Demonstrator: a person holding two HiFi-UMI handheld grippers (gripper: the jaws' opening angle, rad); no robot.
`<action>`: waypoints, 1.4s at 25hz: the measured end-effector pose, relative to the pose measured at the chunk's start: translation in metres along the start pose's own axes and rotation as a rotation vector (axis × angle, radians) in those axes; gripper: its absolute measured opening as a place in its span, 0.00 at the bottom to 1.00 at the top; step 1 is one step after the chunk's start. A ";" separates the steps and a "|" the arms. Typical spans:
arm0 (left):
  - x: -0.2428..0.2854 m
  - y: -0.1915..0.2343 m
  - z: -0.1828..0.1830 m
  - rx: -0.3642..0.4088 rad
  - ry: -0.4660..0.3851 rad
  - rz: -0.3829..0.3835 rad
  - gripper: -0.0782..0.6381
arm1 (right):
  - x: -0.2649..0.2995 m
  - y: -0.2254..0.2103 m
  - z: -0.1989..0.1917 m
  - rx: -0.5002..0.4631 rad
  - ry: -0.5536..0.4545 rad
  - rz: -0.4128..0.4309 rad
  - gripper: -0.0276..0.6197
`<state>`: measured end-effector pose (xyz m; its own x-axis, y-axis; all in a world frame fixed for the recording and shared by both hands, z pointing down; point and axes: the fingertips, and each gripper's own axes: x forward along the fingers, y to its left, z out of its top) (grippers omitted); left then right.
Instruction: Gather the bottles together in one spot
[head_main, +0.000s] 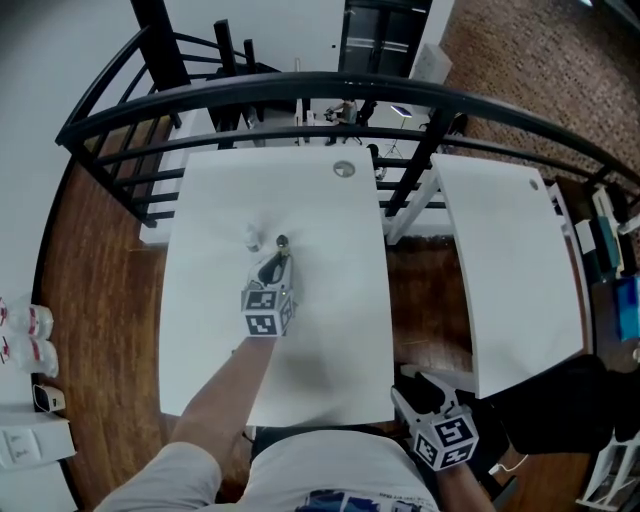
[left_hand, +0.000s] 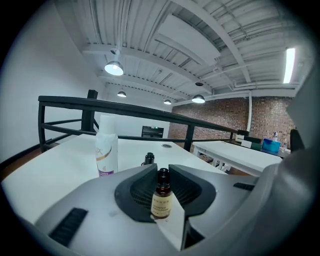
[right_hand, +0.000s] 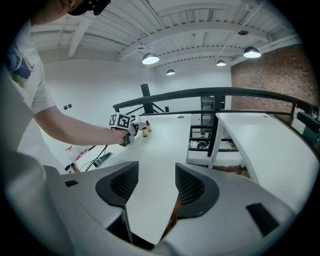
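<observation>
bottle (left_hand: 162, 199) (small, amber, upright) pinched between left gripper (left_hand: 161, 171) jaws | white bottle (left_hand: 106, 150) at 11 o'clock of it, on white table (head_main: 330, 330) | right gripper (right_hand: 156, 182) jaws spread, empty

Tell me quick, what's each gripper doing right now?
Left gripper: shut on a small bottle.
Right gripper: open, nothing between its jaws.

Head view overhead, others low, table (head_main: 322, 300) shared

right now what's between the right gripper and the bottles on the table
Only bare white tabletop lies between the right gripper and the bottles, as the right gripper view shows.
</observation>
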<state>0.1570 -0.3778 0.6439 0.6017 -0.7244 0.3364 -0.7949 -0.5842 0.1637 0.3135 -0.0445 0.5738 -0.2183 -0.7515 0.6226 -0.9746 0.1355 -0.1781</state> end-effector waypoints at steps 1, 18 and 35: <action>0.000 0.001 0.000 0.001 0.000 0.001 0.20 | 0.002 0.000 0.001 -0.002 0.000 0.003 0.43; -0.015 -0.008 -0.004 0.055 0.041 -0.041 0.24 | 0.015 0.017 0.011 -0.022 -0.024 0.024 0.43; -0.273 -0.015 0.044 -0.059 -0.031 -0.111 0.26 | 0.007 0.141 0.013 -0.130 -0.053 0.125 0.43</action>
<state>0.0079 -0.1879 0.5087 0.6879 -0.6676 0.2848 -0.7257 -0.6399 0.2530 0.1750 -0.0394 0.5430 -0.3389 -0.7560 0.5600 -0.9389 0.3100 -0.1498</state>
